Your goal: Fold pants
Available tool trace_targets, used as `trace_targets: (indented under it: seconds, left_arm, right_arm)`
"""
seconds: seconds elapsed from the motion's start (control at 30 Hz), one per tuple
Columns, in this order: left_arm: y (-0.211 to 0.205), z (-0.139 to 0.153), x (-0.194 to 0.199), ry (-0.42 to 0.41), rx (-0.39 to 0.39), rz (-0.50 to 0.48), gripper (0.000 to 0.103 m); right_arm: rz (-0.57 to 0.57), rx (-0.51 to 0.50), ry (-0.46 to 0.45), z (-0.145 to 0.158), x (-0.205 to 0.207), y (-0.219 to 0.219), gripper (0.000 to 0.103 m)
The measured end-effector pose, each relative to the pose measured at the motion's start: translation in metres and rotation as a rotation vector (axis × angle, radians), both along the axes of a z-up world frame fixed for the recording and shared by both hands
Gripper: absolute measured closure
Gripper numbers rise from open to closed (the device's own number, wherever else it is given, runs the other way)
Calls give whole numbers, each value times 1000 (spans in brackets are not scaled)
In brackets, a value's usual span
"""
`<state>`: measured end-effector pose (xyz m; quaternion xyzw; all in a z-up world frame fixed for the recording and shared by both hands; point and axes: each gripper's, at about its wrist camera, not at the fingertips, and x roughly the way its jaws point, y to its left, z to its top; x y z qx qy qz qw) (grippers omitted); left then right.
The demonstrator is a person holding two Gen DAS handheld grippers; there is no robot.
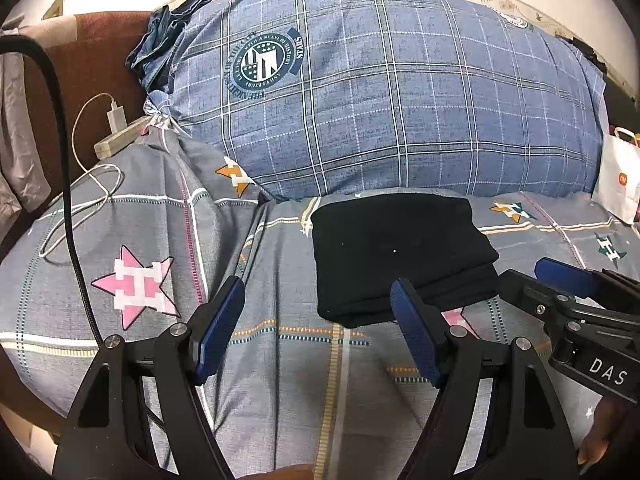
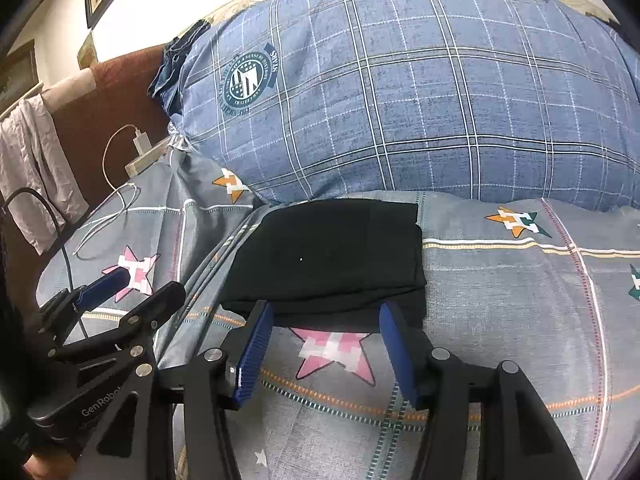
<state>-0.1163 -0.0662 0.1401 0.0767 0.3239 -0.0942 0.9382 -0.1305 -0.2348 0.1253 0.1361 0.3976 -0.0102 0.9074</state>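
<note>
The black pants (image 1: 400, 256) lie folded into a compact rectangle on the grey star-print bedsheet (image 1: 280, 380), just in front of a big pillow. My left gripper (image 1: 318, 284) hovers open near the bundle's front left corner, with nothing between its blue pads. My right gripper (image 1: 568, 280) enters from the right beside the bundle. In the right wrist view the pants (image 2: 332, 256) sit straight ahead. My right gripper (image 2: 325, 308) stands open at their near edge, with its pads clear of the cloth. The left gripper (image 2: 148, 282) is at the left, open.
A large blue plaid pillow (image 1: 380, 92) fills the back of the bed. A white charger (image 1: 116, 116) with its looped cable lies at the left by a brown headboard (image 1: 92, 52). A white paper bag (image 1: 618, 176) stands at the right. A black cable (image 1: 60, 120) hangs left.
</note>
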Motion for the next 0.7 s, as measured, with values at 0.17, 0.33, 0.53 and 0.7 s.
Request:
trace_targets:
  seconds: [0.17,0.33,0.53,0.7]
  left_arm:
    - [1,2,0,-2,-6,3,27]
    - [3,1,2,4,-14,4,27]
    - [2,-3,3,19,-14,0,27]
    - [1,-4,6,20,-14,-6,27]
  right_arm:
    - [3,-2,1,0,0,0,47]
    - [4,0,7,-2,1,2,46]
    - [5,-1,11,-3,2,4,46]
    - [2,2,15,-4,3,4,46]
